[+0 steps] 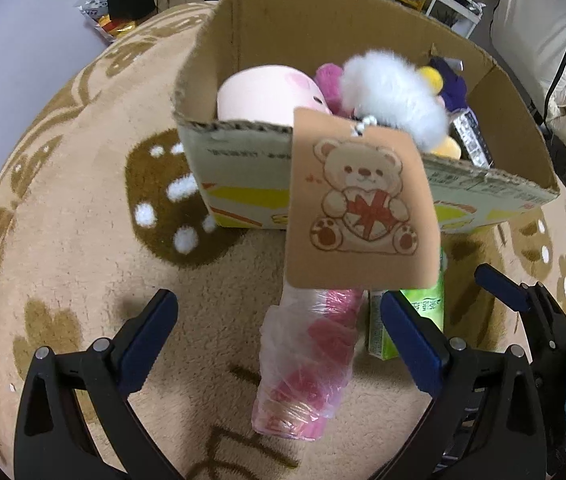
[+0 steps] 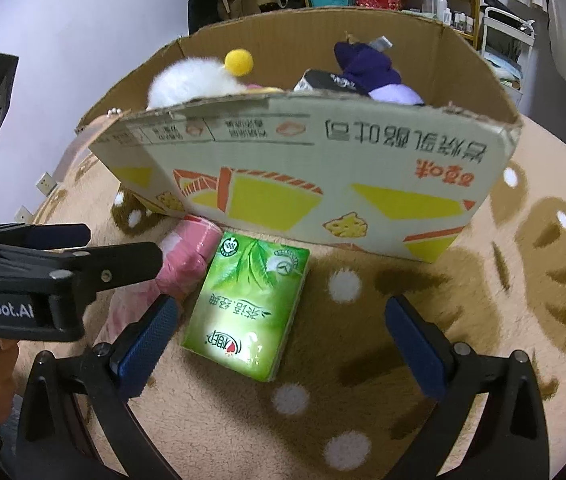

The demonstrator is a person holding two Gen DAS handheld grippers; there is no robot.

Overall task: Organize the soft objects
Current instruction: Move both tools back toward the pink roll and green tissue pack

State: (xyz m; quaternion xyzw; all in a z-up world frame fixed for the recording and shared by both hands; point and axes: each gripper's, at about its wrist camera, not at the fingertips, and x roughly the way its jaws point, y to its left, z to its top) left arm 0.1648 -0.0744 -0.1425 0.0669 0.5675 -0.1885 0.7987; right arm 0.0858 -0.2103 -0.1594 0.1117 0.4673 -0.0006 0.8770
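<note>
Cardboard is your landmark here: the open cardboard box (image 1: 243, 32) stands on the beige bear-patterned rug (image 1: 63, 220), and everything else sits relative to it; inside it you can see a pale pink plush (image 1: 263, 90), a purple plush (image 2: 363, 66) toward the far wall, and a white fluffy plush (image 1: 391, 88) riding at the near rim; its yellow pompom (image 2: 239, 61) shows above the rim, and its brown bear-print tag (image 1: 359, 200) hangs down over the box's near wall. Just in front of that near wall, on the rug, lie a pink roll in clear plastic wrap (image 1: 307, 360) and a green tissue pack (image 2: 247, 304), touching side by side. Your left gripper (image 1: 279, 344) hovers over the pink roll with its blue-padded jaws spread wide, gripping nothing; your right gripper (image 2: 283, 344) hangs over the tissue pack, jaws equally wide apart and empty, the pack lying between its fingers without contact.
</note>
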